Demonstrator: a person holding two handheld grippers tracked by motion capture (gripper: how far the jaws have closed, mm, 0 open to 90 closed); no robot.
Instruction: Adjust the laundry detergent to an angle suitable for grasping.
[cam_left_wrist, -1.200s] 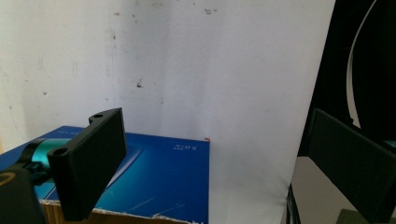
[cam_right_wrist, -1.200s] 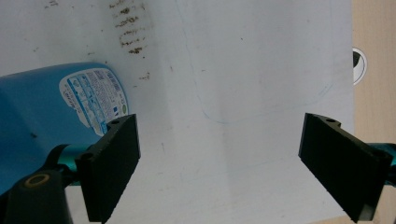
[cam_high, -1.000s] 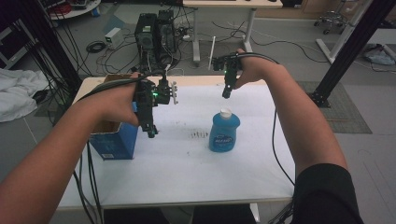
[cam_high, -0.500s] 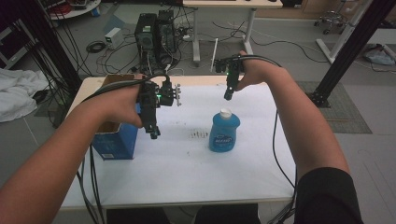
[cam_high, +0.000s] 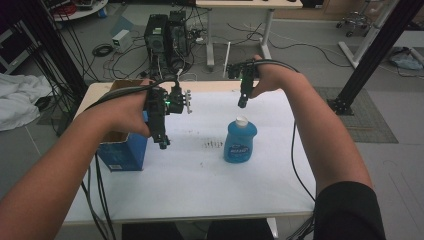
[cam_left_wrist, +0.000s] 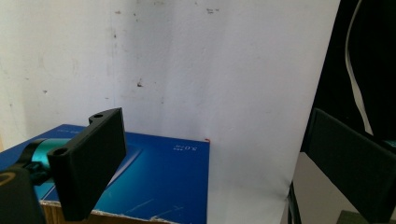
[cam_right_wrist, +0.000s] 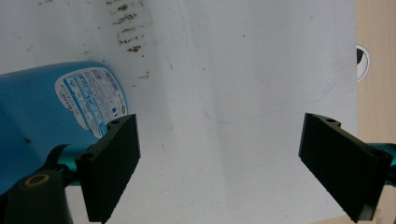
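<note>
A blue soap bottle (cam_high: 240, 141) with a white cap stands upright near the middle of the white table (cam_high: 200, 185); its labelled side (cam_right_wrist: 56, 116) lies at the left of the right gripper view. My right gripper (cam_high: 242, 102) hangs open just above and behind the bottle's cap, its jaws wide apart with nothing between them (cam_right_wrist: 219, 163). An open blue cardboard box (cam_high: 120, 150) sits at the table's left. My left gripper (cam_high: 162, 142) hovers open beside the box's right edge, pointing down, and the box's blue side (cam_left_wrist: 154, 177) shows under its jaws (cam_left_wrist: 210, 172).
Dark smudges (cam_high: 214, 144) mark the table between box and bottle. Cables trail from both grippers over the table's edges. Beyond the far edge stand a computer tower (cam_high: 165, 35), a desk's legs and loose cables on the floor. A white cloth (cam_high: 15, 100) lies at the left.
The left gripper has dropped slightly and drifted toward the box. The right gripper has stayed almost still above the bottle. Bottle and box have not moved.
</note>
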